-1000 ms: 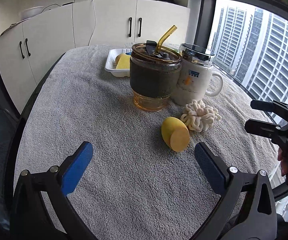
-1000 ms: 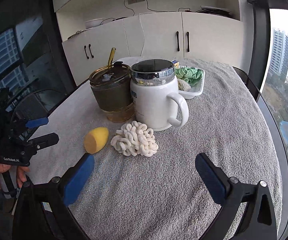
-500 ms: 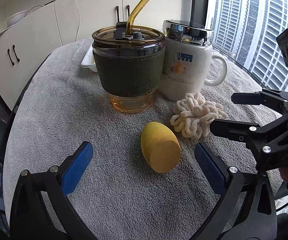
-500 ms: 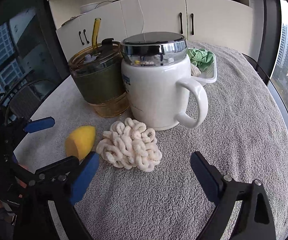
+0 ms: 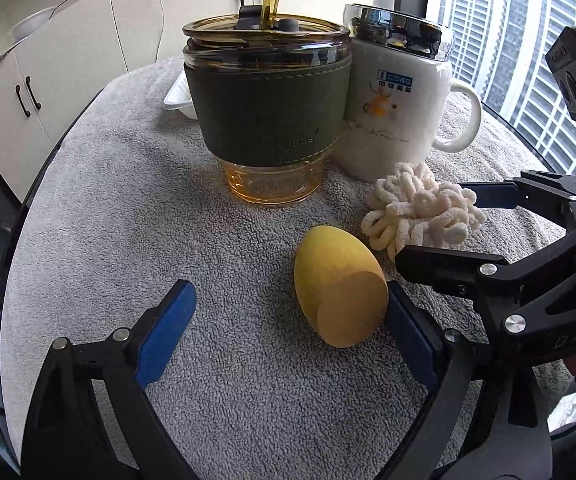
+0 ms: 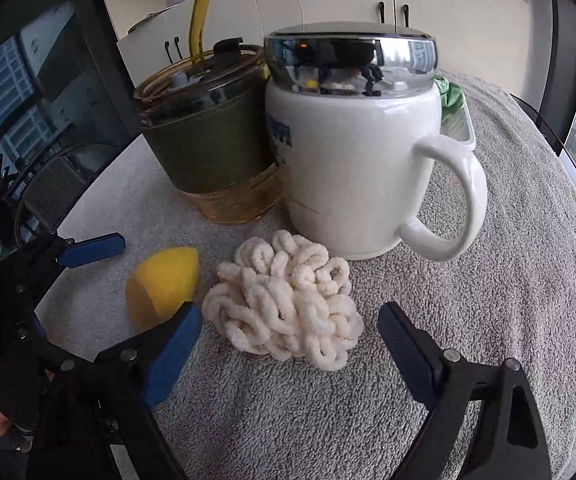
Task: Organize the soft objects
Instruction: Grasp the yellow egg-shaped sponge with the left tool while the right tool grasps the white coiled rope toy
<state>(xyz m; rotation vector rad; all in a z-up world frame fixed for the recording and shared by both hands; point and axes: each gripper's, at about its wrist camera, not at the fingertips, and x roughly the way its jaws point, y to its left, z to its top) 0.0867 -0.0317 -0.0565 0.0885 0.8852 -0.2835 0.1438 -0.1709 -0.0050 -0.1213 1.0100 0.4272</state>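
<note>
Left gripper [image 5: 288,320] jaws closing around yellow sponge egg [image 5: 337,286], not yet squeezing. Right gripper [image 6: 288,336] apart, straddling cream yarn scrunchie [image 6: 288,304]. Both lie mid-towel [image 5: 128,220], before the cups. Light, squashy; grip each across its middle.

Ahead of both grippers the tumbler [image 5: 266,120] and mug [image 6: 353,152] block the way; bare towel [image 5: 128,220] lies open, seemingly, left of the left gripper [image 5: 288,320].
</note>
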